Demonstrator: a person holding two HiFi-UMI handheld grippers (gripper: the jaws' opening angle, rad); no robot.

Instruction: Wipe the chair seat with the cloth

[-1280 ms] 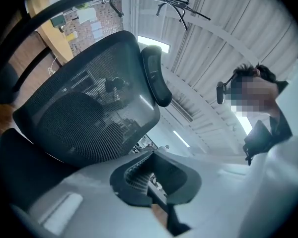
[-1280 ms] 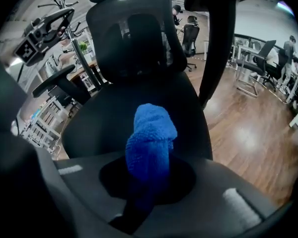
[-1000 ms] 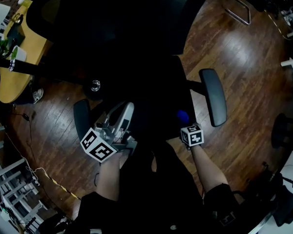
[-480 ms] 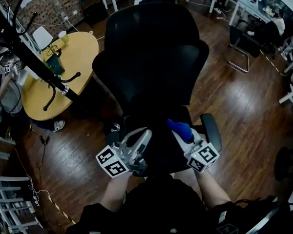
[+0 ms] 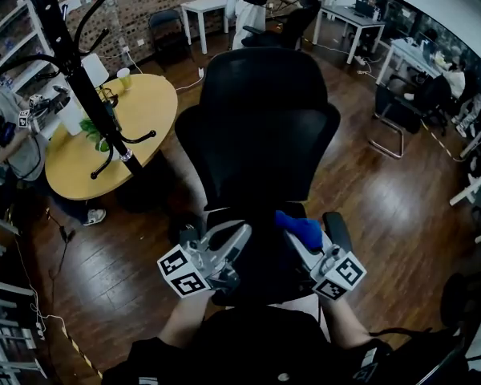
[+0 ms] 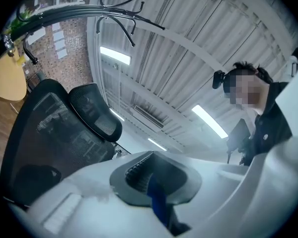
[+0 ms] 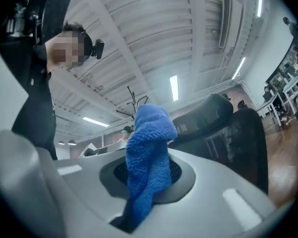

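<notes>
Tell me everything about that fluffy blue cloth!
The cloth is bright blue and fuzzy, like a towel. It is scrunched into a soft lump, not spread flat. The right tongs pinch its lower part, and the rest pokes up past them. It is held over the front of the black chair seat and seems not to touch it.

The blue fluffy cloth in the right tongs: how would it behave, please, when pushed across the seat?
Probably floppy: the blue fluffy cloth folds and slumps over the right tongs. Likely light, as a pinch holds it. Its looped pile should drag, not slip.
</notes>
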